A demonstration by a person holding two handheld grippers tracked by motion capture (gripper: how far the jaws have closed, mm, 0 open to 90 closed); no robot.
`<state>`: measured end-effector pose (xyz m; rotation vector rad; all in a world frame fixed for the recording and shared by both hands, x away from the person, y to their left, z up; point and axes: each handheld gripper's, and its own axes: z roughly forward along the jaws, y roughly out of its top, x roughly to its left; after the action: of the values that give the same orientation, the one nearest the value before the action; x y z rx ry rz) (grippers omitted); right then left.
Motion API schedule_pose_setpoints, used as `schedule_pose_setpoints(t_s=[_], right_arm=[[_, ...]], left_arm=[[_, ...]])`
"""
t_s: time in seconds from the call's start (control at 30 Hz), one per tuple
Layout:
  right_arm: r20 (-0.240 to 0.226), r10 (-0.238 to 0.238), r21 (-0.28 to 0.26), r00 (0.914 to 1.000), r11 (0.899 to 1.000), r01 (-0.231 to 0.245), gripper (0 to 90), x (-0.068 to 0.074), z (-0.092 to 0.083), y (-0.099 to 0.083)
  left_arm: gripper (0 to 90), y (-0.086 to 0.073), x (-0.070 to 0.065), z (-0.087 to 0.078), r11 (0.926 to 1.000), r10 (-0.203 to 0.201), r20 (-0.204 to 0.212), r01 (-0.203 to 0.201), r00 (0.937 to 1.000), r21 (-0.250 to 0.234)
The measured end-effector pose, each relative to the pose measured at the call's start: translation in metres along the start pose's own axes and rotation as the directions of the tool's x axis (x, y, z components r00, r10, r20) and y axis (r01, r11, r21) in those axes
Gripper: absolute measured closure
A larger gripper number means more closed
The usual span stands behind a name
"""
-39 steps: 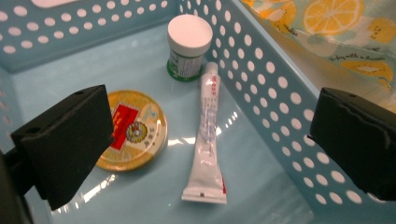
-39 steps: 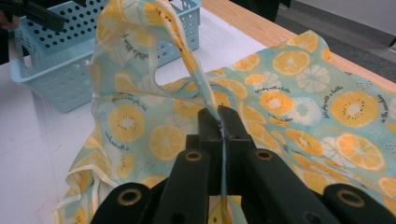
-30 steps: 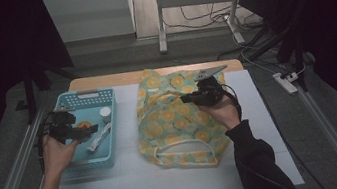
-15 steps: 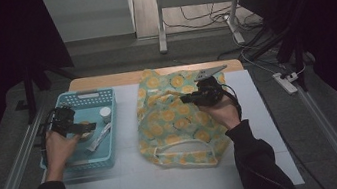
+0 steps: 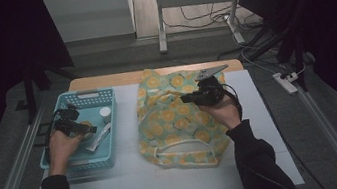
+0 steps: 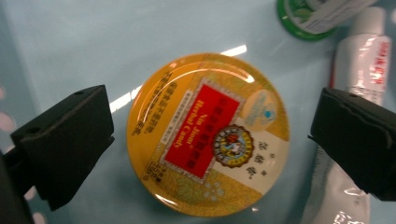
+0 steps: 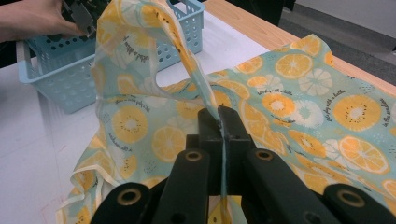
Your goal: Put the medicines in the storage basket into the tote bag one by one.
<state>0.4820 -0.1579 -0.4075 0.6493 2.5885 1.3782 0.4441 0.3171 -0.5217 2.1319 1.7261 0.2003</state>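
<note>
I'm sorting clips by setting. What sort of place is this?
Probably a lab or recording workspace: a white table on a carpeted floor, cables trailing behind it, a power strip beside it.

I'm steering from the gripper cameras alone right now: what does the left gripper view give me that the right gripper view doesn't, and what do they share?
Left gripper view: a round yellow candy tin lying between the open jaws of the left hand-held gripper, beside a white tube and a green lid.
Right gripper view: the right hand-held gripper shut on an edge of the fruit-print bag, lifting it off the table.
Both: the blue basket, seen from inside in the left gripper view.
</note>
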Motion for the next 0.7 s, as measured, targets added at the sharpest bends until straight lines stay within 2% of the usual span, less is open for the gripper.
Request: schedule_pose_setpoints(t_s=[0.13, 0.23, 0.3, 0.57, 0.7], right_arm=[[0.002, 0.0, 0.001, 1.0, 1.0, 0.0, 89.1, -0.0005, 0.0001, -0.0004], [0.001, 0.002, 0.0, 1.0, 1.0, -0.002, 89.0, -0.0009, 0.0003, -0.0007], [0.002, 0.002, 0.0, 1.0, 1.0, -0.002, 89.1, -0.0011, 0.0003, -0.0009], [0.003, 0.002, -0.003, 1.0, 1.0, -0.002, 89.1, -0.0015, 0.0004, -0.0011], [0.007, 0.003, -0.002, 1.0, 1.0, -0.003, 89.1, -0.0023, 0.0002, -0.0015]], left_arm=[[6.0, 0.0011, 0.001, 0.0019, 0.9994, -0.012, -0.023, 0.013, 0.9997, 0.033], [15.0, 0.0013, 0.0006, 0.0021, 0.9987, -0.003, -0.017, 0.004, 0.9998, 0.05], [19.3, 0.0016, 0.0001, 0.0021, 0.9984, -0.012, -0.014, 0.012, 0.9998, 0.055], [20.1, 0.0031, -0.0006, -0.0012, 0.9979, -0.03, -0.012, 0.03, 0.9995, 0.057], [20.1, 0.0032, -0.0009, -0.0056, 0.9992, -0.028, 0.002, 0.028, 0.9996, 0.028]])
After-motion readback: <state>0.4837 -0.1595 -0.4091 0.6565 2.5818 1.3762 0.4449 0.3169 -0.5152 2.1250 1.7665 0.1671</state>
